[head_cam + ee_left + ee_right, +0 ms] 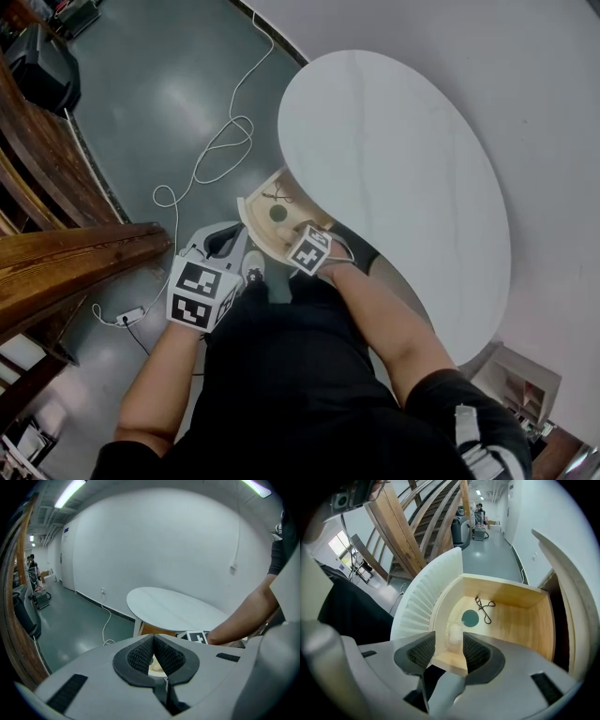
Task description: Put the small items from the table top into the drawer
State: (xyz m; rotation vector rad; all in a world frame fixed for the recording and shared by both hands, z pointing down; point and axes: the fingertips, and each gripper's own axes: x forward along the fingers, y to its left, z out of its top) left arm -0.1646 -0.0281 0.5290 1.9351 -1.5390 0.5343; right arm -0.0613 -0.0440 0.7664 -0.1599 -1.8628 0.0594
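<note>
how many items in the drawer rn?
3. Green disc mid-floor; black wire loop just behind it; whitish lump at the drawer's near wall, between the open right gripper. Gripper may hide more.

Pale, matt wooden drawer (520,625) with ribbed white front; smooth, faintly marbled white oval bench (403,159); glossy grey-green floor (150,103).

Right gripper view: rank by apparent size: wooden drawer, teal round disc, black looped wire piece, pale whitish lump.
1. wooden drawer.
2. teal round disc and black looped wire piece: alike, unranked.
3. pale whitish lump: looks smallest, but blurred and nearest the camera, so unsure.
</note>
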